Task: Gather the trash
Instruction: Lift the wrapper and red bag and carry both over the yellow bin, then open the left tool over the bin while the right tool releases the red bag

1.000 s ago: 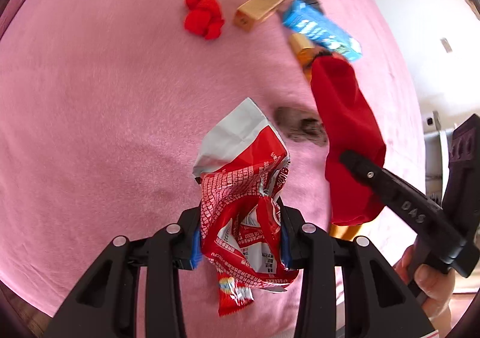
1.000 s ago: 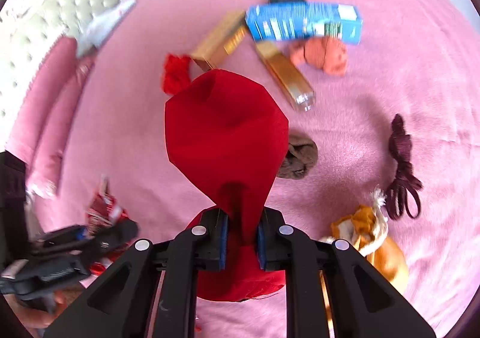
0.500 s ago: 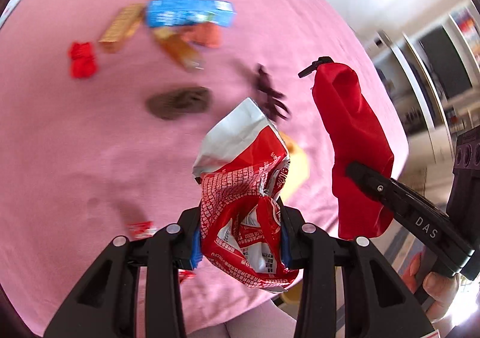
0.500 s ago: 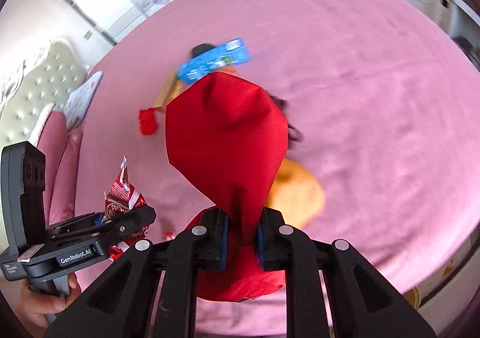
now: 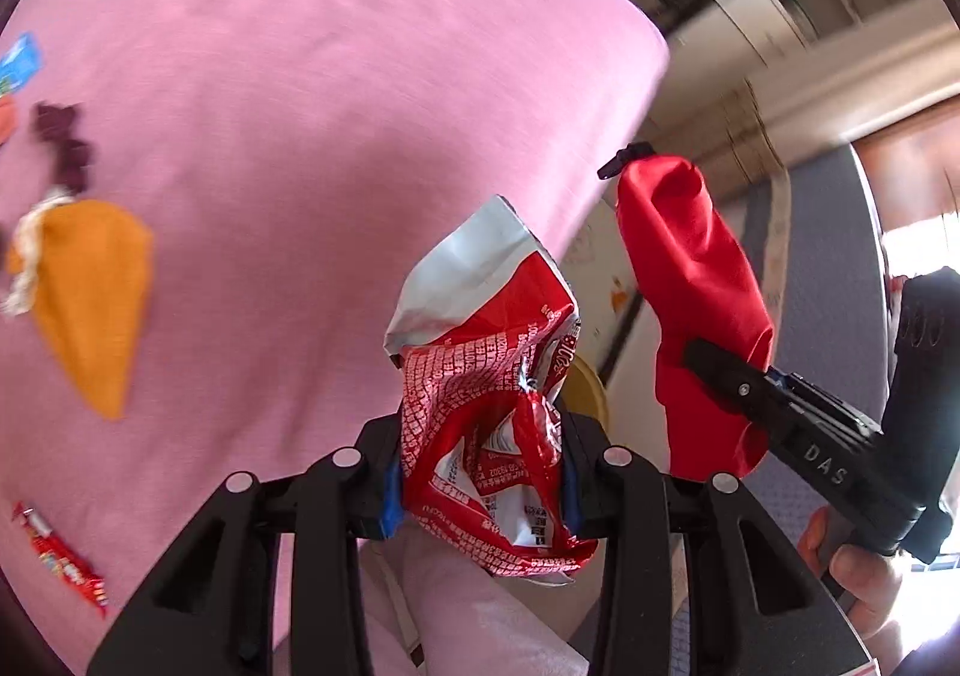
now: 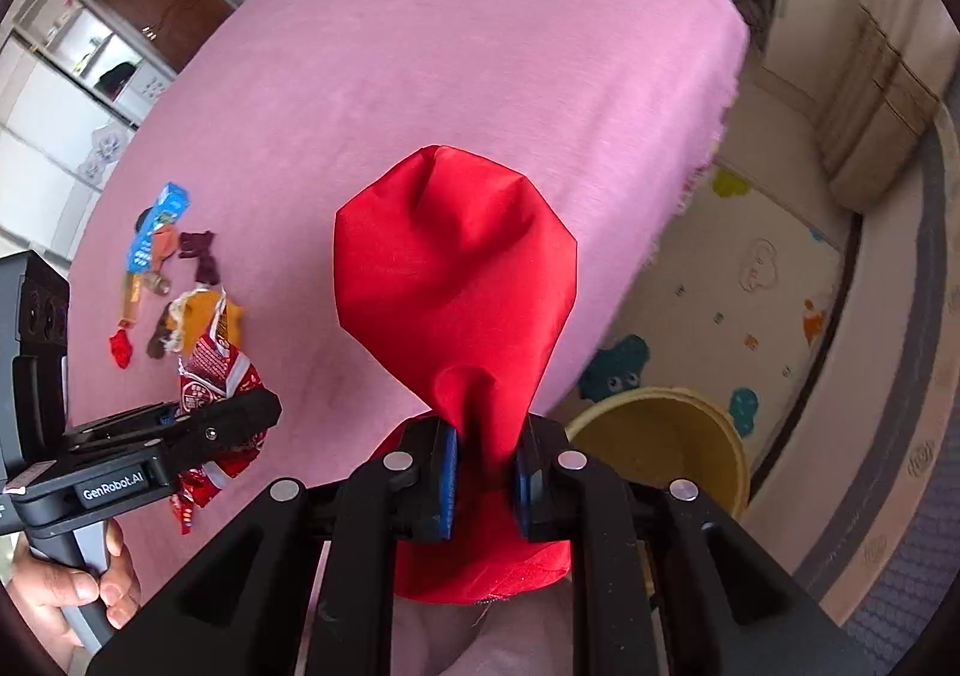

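Note:
My left gripper [image 5: 480,472] is shut on a crumpled red and white snack wrapper [image 5: 492,394], held over the front edge of the pink bed [image 5: 300,106]. My right gripper [image 6: 483,472] is shut on a red cloth bag [image 6: 456,280], also held at the bed's edge. Each gripper shows in the other's view: the right one with the bag [image 5: 690,304] to the right, the left one with the wrapper [image 6: 210,382] to the left. A yellow round bin [image 6: 666,442] stands on the floor below the bed, just right of my right gripper.
On the bed lie an orange pouch [image 5: 90,304], a dark purple cord [image 5: 63,142], a small red candy wrapper [image 5: 60,562], a blue box [image 6: 156,226] and a red crumpled piece [image 6: 120,346]. A patterned play mat [image 6: 750,286] covers the floor beside the bed.
Both grippers have swung right, away from the items on the bed, toward the bed's edge and the floor. The yellow bin has come into view. Both keep their hold.

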Available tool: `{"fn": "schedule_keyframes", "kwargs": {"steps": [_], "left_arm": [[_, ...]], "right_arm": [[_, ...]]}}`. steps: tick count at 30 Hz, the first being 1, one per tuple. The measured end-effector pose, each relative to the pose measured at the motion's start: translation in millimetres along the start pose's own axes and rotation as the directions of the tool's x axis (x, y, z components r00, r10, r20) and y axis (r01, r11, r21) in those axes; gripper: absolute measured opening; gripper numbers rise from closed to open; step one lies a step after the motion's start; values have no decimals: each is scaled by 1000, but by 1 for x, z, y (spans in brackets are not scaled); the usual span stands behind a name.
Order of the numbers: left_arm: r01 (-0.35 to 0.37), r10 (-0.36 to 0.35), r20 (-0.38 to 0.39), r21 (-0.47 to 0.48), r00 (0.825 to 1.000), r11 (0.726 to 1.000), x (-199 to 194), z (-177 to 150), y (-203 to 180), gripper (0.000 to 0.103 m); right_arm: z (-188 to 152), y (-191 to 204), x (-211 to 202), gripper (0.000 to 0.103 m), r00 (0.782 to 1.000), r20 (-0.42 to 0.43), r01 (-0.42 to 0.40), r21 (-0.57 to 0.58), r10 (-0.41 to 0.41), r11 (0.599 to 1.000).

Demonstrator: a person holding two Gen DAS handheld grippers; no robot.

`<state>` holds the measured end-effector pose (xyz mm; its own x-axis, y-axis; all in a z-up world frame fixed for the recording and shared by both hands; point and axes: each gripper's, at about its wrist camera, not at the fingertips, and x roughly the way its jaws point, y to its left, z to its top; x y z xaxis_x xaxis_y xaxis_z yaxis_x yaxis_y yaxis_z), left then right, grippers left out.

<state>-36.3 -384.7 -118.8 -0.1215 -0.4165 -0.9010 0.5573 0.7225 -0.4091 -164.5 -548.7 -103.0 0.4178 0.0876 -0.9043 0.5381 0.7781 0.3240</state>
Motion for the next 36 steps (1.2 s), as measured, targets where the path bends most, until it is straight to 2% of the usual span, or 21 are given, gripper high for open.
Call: {"fn": "schedule_keyframes", "kwargs": {"steps": [5,13,17,21,25,27,28,30,31,32,36], "left_arm": [[35,-19,-120,127,993,991,57,-7,-62,38],[63,-2,-255,231,967,971,122,-42,-103,38],[50,37,-306,270,951,962,156,-54,-109,38],[41,61,-328,297,943,954,185,-51,-129,38],[40,69,-335,308,940,951,190,-53,-135,39],[48,66,-346,311,936,949,195,-53,-136,42],[50,66,-350,311,934,949,193,-53,-136,46],[64,60,-363,321,930,945,199,-53,-141,63],[64,64,-365,327,929,943,201,-53,-141,81],[59,70,-364,332,929,941,203,-53,-141,85],[51,87,-387,333,918,942,211,-52,-137,88]], "right_arm": [[-40,-70,-2,15,999,-42,34,165,-27,986],[-95,-126,2,15,995,-97,43,292,-15,955],[-116,-147,10,15,992,-124,45,328,-5,944],[-126,-157,17,15,992,-130,41,354,5,934],[-129,-161,24,16,991,-130,28,370,21,929],[-131,-163,27,20,991,-131,26,375,26,927],[-132,-164,27,23,992,-129,44,380,6,924],[-133,-168,26,35,993,-114,48,400,-2,915],[-134,-169,25,50,994,-105,42,409,2,911],[-135,-171,24,55,995,-101,48,414,-7,909],[-141,-177,24,55,994,-110,43,424,4,905]]}}
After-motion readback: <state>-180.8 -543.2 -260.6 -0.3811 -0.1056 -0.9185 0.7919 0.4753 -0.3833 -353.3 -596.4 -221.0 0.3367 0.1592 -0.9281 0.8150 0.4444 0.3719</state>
